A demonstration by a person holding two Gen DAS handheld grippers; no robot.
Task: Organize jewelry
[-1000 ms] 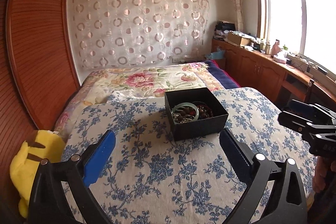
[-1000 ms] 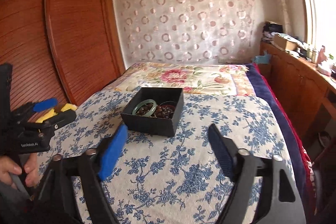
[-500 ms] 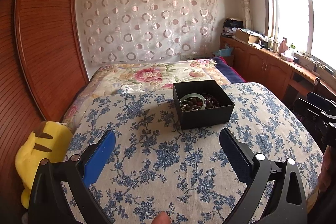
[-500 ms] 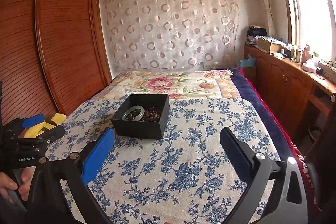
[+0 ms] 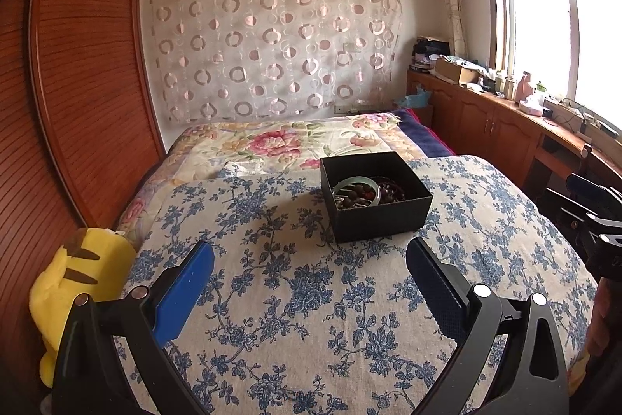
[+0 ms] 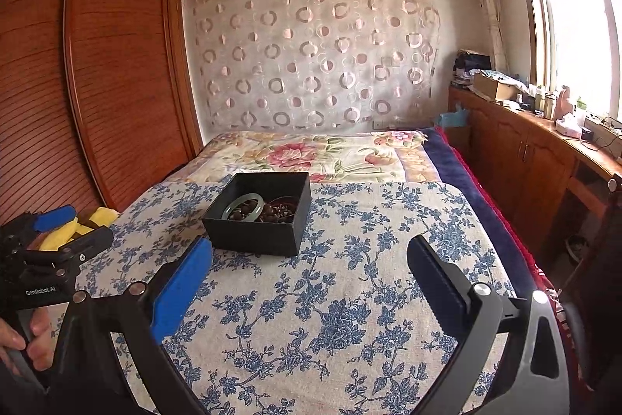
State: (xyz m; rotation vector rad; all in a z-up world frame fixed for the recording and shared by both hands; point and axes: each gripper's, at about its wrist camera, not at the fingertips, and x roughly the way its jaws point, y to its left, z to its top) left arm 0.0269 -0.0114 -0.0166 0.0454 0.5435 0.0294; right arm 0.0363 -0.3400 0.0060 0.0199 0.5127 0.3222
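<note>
A black open box (image 5: 383, 216) stands on the blue-flowered cloth (image 5: 311, 298) on the bed. Inside lie a pale green bangle (image 5: 357, 189) and dark beaded jewelry (image 5: 390, 191). The box also shows in the right wrist view (image 6: 252, 232), with the bangle (image 6: 243, 207) and the beads (image 6: 282, 211) in it. My left gripper (image 5: 309, 279) is open and empty, short of the box. My right gripper (image 6: 309, 279) is open and empty, to the right of the box and nearer than it.
A yellow plush toy (image 5: 74, 282) lies at the bed's left edge by the wooden wardrobe (image 5: 77, 84). A floral quilt (image 5: 295, 142) covers the far half of the bed. A wooden counter (image 6: 544, 158) with clutter runs along the right under the window.
Both grippers have risen and tilted, so the box sits lower and nearer the middle of each view. The right gripper's jaws opened wider. The box has not moved.
</note>
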